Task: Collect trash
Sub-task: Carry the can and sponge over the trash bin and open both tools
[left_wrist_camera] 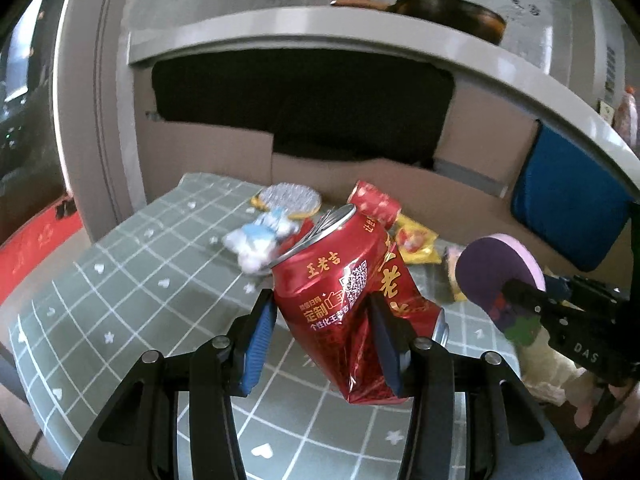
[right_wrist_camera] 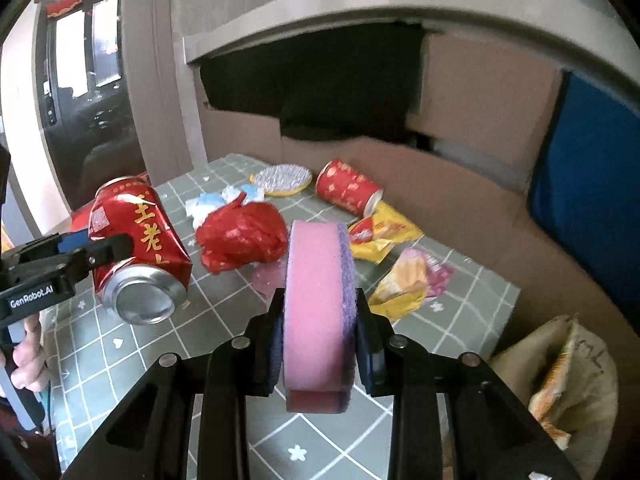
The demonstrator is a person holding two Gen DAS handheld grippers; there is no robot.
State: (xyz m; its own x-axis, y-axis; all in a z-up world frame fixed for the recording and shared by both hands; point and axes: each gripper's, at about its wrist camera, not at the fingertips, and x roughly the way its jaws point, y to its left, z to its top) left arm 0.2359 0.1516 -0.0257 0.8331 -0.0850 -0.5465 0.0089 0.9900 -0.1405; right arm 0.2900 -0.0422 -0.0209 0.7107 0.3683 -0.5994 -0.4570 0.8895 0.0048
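My left gripper (left_wrist_camera: 324,320) is shut on a crushed red drink can (left_wrist_camera: 344,280), held above the green checked tablecloth (left_wrist_camera: 120,300). The can also shows in the right wrist view (right_wrist_camera: 140,240), at the left. My right gripper (right_wrist_camera: 320,336) is shut on a pink sponge with a purple scouring side (right_wrist_camera: 316,304), held on edge above the table. In the left wrist view the sponge (left_wrist_camera: 492,276) is at the right. On the table lie a red crumpled bag (right_wrist_camera: 244,236), a red paper cup on its side (right_wrist_camera: 348,188), yellow wrappers (right_wrist_camera: 380,236) and white-blue tissue (right_wrist_camera: 212,204).
A round silver-yellow lid (right_wrist_camera: 284,178) lies at the table's far edge. Cardboard boxes (right_wrist_camera: 440,184) stand behind the table under a grey shelf (right_wrist_camera: 360,8). A beige sack with wrappers inside (right_wrist_camera: 568,380) sits off the table's right edge. A blue cushion (right_wrist_camera: 592,168) is at the right.
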